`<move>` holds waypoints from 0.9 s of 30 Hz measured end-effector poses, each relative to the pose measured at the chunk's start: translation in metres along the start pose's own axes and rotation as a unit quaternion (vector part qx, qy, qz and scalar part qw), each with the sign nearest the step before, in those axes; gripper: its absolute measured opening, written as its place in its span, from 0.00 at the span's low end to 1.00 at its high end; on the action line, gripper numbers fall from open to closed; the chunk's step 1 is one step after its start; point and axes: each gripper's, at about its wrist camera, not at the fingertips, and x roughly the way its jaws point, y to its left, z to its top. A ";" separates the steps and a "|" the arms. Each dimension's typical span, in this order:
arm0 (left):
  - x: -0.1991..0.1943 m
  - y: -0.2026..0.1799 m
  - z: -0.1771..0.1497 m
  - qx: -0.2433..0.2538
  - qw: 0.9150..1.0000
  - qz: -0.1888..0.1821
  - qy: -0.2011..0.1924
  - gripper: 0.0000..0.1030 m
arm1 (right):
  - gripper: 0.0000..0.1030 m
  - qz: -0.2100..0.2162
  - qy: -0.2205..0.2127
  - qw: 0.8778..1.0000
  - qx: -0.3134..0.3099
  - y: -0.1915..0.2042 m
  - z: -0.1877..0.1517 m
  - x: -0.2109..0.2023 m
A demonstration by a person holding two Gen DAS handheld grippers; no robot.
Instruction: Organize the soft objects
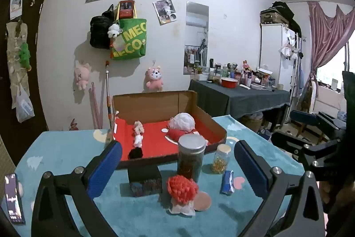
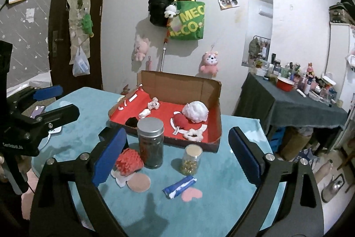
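A red knitted soft ball (image 1: 182, 189) (image 2: 128, 162) rests on white paper on the teal table cover, in front of a tall jar. Behind it, a cardboard box with a red lining (image 1: 155, 108) (image 2: 177, 83) holds a white mesh puff (image 1: 183, 122) (image 2: 196, 111), a red soft piece (image 2: 180, 120), pale scrunchies (image 1: 138, 133) and a black pompom (image 1: 135, 153). My left gripper (image 1: 177, 146) is open above the near table with nothing between its blue pads. My right gripper (image 2: 177, 132) is also open and holds nothing.
A tall metal-lidded jar (image 1: 191, 157) (image 2: 153, 143), a small jar of yellow bits (image 1: 220, 158) (image 2: 192, 160), a blue packet (image 1: 227, 182) (image 2: 179, 187), a pink disc (image 2: 139, 182) and a black box (image 1: 144, 181) stand near the red ball. A phone (image 1: 13, 199) lies at the table's left edge.
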 end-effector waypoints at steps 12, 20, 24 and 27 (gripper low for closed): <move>0.016 -0.007 -0.066 -0.025 1.000 0.005 0.005 1.00 | 0.93 -0.082 -0.041 0.996 0.024 0.009 -0.063 -0.011; 0.026 -0.011 -0.094 -0.031 0.999 0.014 0.017 1.00 | 0.94 -0.083 -0.017 0.995 0.056 0.003 -0.096 0.004; 0.030 -0.012 -0.105 -0.023 0.999 0.023 0.024 1.00 | 0.94 -0.089 -0.011 0.995 0.049 0.007 -0.110 0.011; 0.034 -0.012 -0.112 -0.021 0.999 0.028 0.032 1.00 | 0.94 -0.086 0.003 0.995 0.053 0.008 -0.120 0.019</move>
